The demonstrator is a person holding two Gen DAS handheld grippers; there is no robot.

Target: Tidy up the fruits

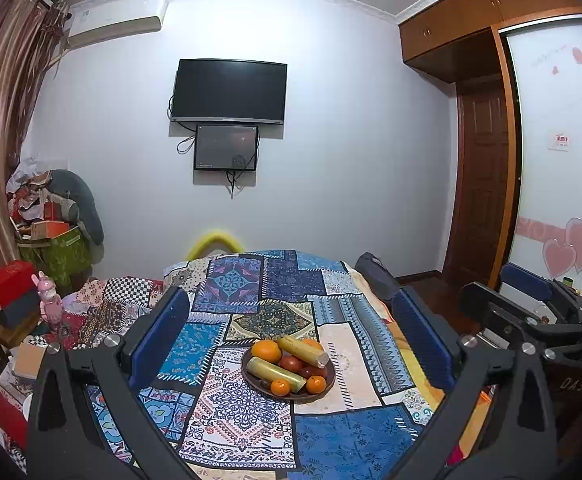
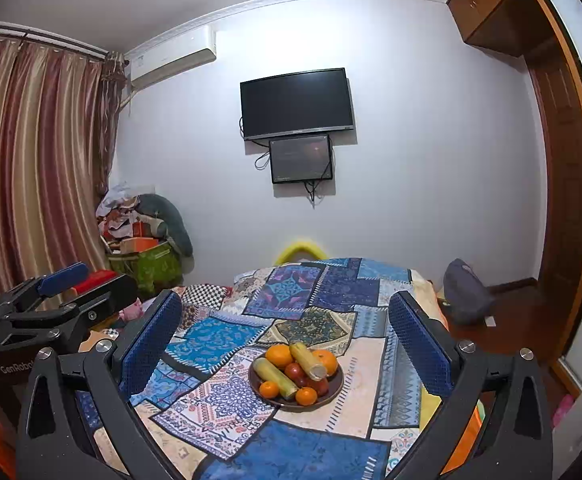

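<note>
A dark round bowl sits mid-table on the patchwork cloth. It holds several oranges, red apples and two pale yellow-green cylinders, perhaps sugarcane or corn. My left gripper is open, raised and well short of the bowl, with nothing between its blue pads. My right gripper is open too, equally far back. Each gripper shows at the edge of the other's view.
The table ends ahead near a yellow chair back. A pink toy and boxes clutter the left. A grey bag lies on the floor at right. A wardrobe and door stand at right, a TV on the far wall.
</note>
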